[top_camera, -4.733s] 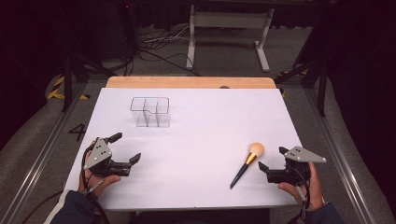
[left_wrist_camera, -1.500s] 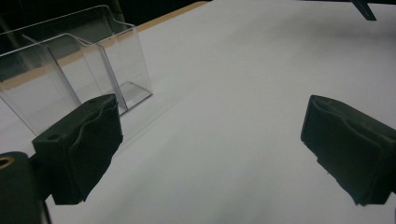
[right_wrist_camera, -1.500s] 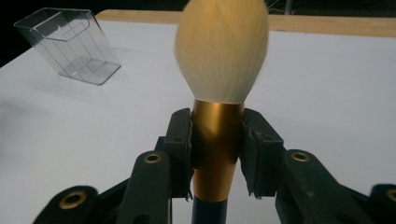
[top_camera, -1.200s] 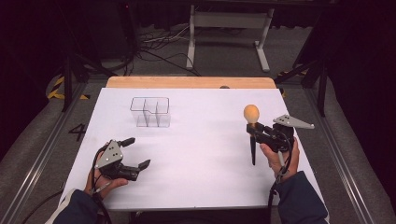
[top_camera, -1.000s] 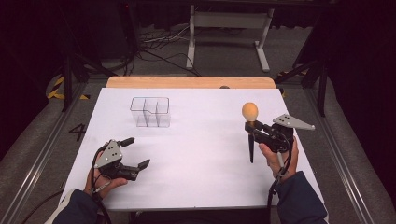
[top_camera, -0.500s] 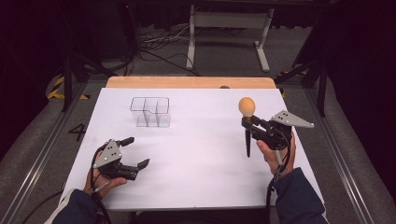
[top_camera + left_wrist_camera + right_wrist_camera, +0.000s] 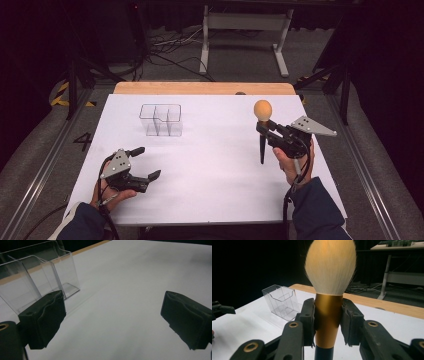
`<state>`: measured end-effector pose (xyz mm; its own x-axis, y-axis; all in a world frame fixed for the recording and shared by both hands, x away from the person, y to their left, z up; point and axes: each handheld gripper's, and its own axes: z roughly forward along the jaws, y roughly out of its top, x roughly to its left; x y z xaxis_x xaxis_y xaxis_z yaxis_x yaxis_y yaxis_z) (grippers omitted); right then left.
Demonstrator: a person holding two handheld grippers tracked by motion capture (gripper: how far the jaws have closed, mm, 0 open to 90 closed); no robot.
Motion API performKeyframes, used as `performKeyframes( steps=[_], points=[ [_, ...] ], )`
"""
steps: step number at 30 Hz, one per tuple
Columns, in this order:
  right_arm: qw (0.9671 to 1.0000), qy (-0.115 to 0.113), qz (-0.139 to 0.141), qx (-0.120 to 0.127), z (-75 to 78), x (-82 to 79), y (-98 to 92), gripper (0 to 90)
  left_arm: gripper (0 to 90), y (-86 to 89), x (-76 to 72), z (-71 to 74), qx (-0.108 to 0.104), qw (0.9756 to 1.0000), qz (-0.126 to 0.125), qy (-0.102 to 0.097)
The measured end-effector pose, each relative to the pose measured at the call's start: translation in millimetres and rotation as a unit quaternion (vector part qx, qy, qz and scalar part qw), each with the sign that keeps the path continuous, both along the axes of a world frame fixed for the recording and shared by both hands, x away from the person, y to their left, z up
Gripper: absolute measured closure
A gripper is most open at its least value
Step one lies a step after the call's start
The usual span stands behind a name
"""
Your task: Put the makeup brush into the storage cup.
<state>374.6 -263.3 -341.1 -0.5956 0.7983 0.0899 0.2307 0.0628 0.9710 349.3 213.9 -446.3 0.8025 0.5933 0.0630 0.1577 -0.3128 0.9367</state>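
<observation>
Right gripper [image 7: 263, 131] clamps makeup brush [image 7: 262, 125] at gold ferrule, pads pressing both sides; brush upright, pale bristle head on top, dark handle hanging below jaws, tip clear of white table [image 7: 215, 150]; held above table's right half. Left gripper [image 7: 142, 162] rests low at near left of table, jaws spread wide, nothing between them. Clear plastic organizer [image 7: 161, 119] stands at far left of table, well apart from brush, compartments empty.

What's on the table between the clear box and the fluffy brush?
Nothing: in the high view, only bare white table lies between the clear box and the brush, which the right gripper holds upright.
</observation>
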Motion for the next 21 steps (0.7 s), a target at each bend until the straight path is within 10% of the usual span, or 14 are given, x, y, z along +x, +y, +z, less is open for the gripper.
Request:
performKeyframes(
  steps=[21],
  points=[
    [0.9987,-0.032,0.039,0.008,8.7,0.6,26.9,66.9,7.3,-6.6,9.4,11.8,-0.031,0.9994,-0.006,0.011]
  ],
)
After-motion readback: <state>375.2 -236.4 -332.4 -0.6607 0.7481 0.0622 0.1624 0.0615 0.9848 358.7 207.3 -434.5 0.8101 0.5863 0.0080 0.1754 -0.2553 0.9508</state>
